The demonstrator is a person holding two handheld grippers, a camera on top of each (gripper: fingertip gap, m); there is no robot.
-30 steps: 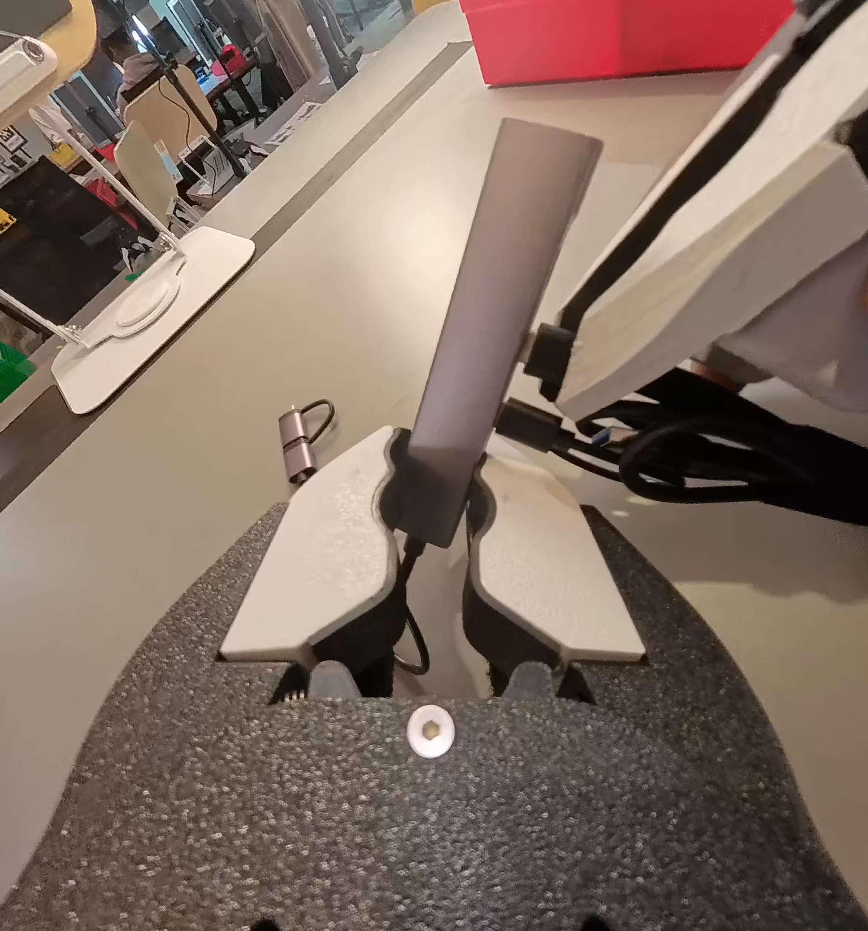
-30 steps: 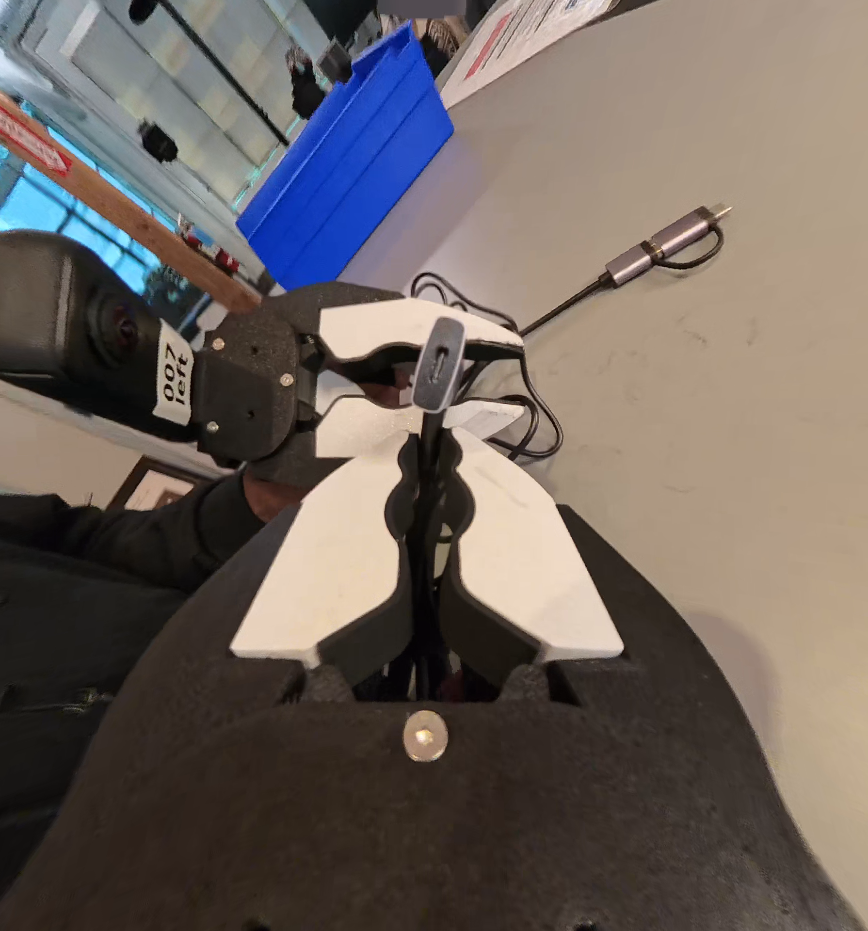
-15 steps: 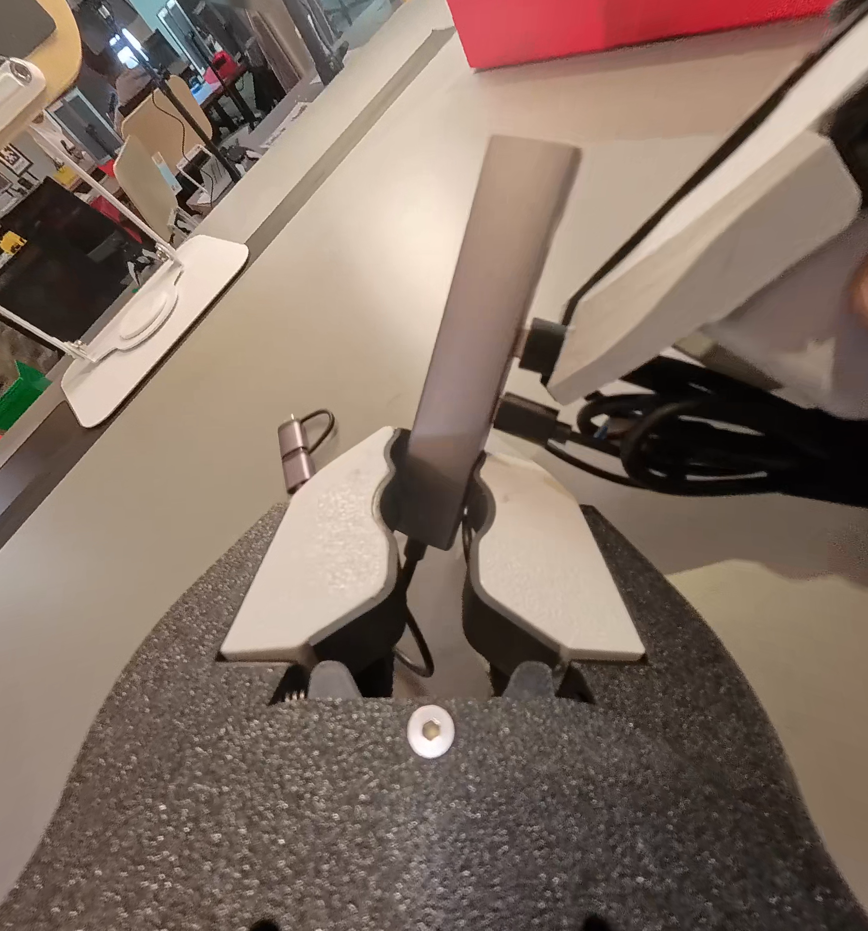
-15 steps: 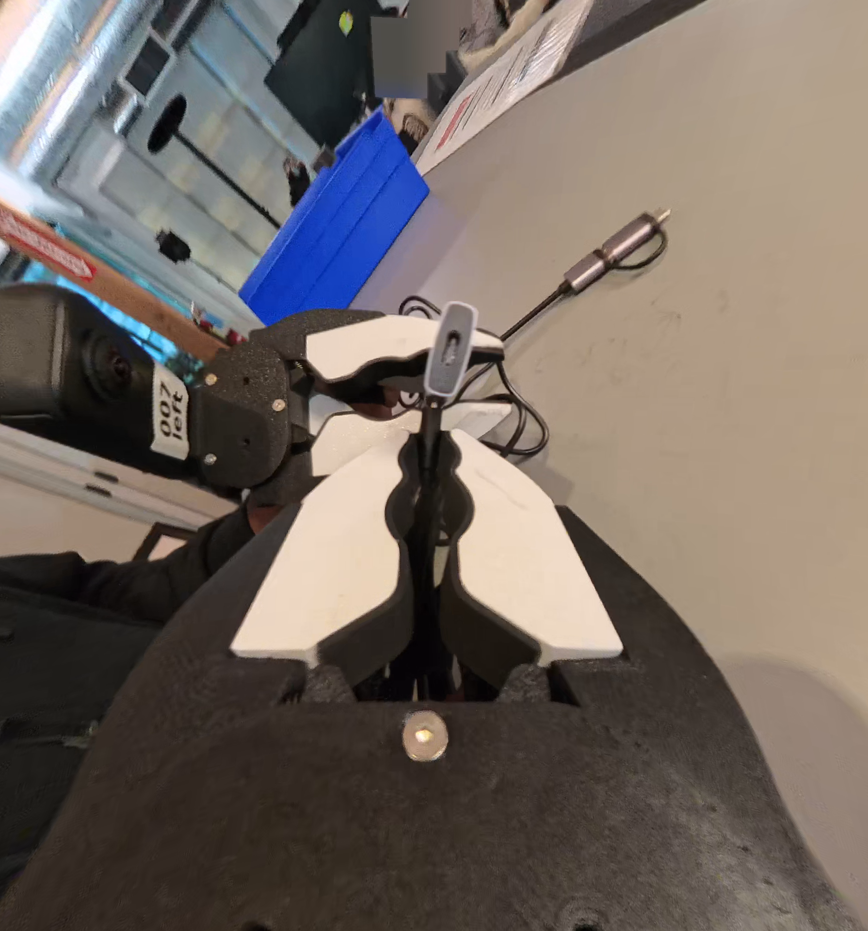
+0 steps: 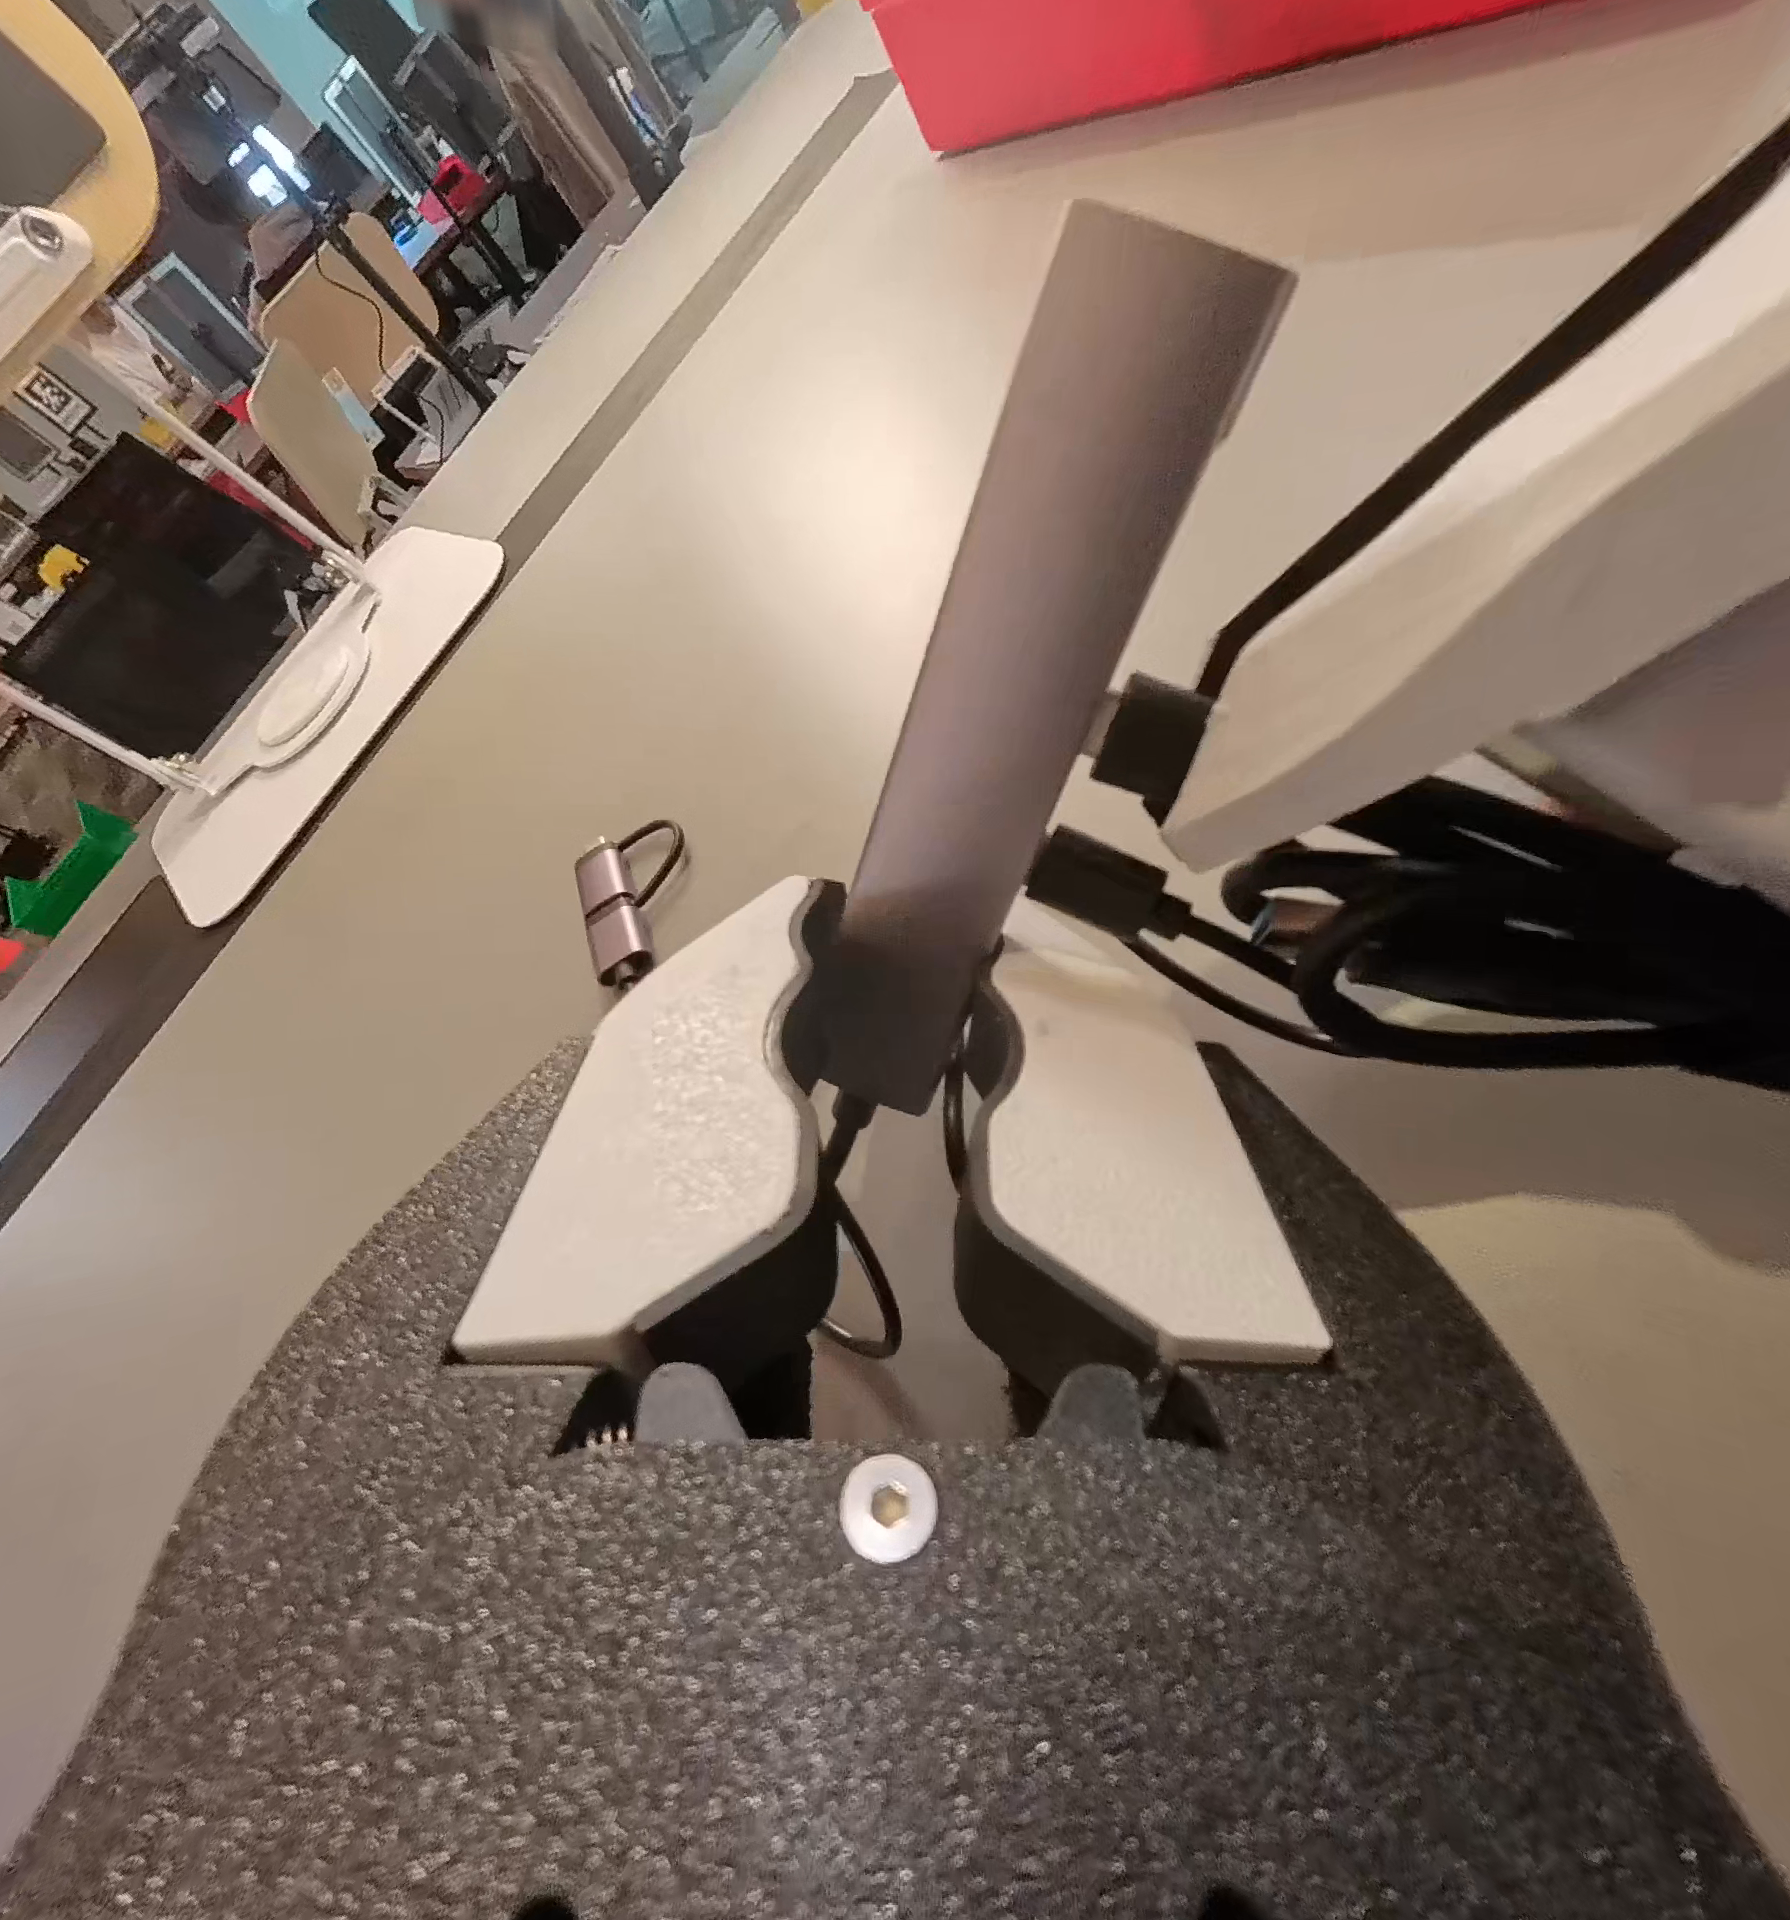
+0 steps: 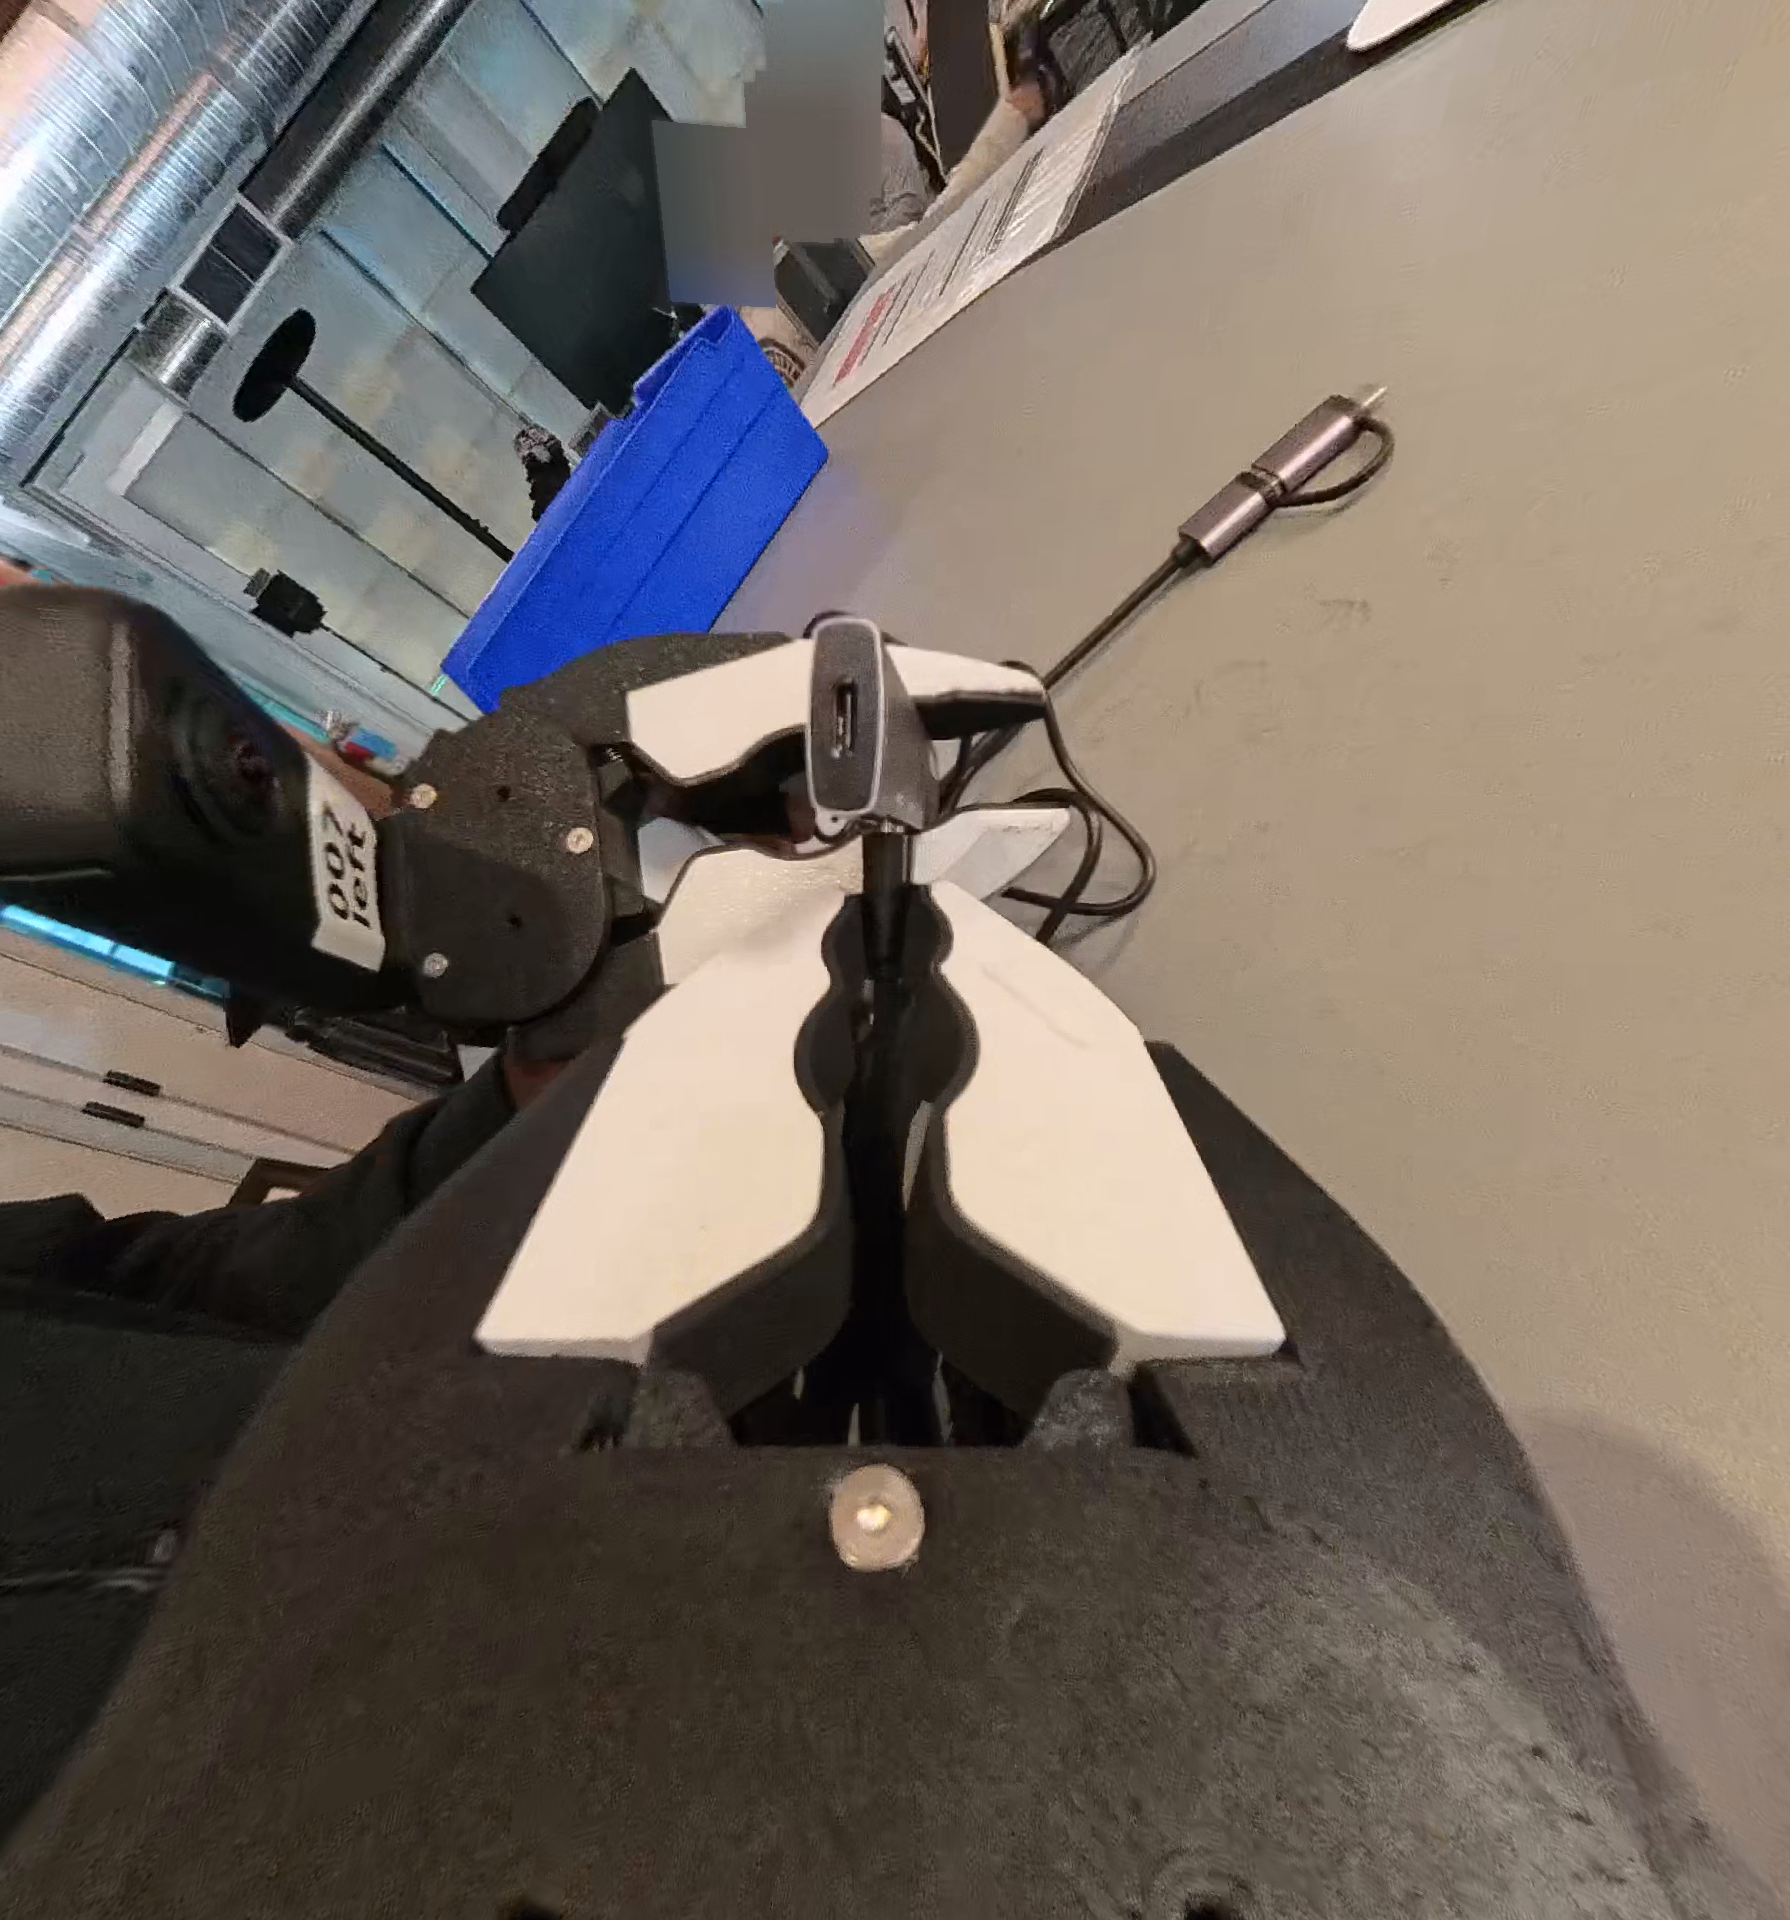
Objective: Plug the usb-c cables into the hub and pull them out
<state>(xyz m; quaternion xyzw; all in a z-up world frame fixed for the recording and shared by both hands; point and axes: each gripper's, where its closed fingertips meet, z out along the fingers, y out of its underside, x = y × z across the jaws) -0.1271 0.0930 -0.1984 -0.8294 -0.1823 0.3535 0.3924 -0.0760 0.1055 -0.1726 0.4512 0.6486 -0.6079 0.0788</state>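
Holding the grey USB hub (image 5: 1057,613) upright over the beige table (image 5: 610,727), we pinch its lower end in our left gripper (image 5: 896,1023).

Our right gripper (image 6: 886,940) has its jaws pressed together on a black USB-C cable (image 6: 886,883), whose plug (image 5: 1145,743) sits at the hub's side; we cannot tell how far it is seated. A second black plug (image 5: 1093,883) sits in the hub just below it. The hub's own lead ends in a grey adapter (image 6: 1275,478) lying on the table. A red bin (image 5: 1182,62) and a blue bin (image 6: 642,520) stand farther off; we cannot see inside either.
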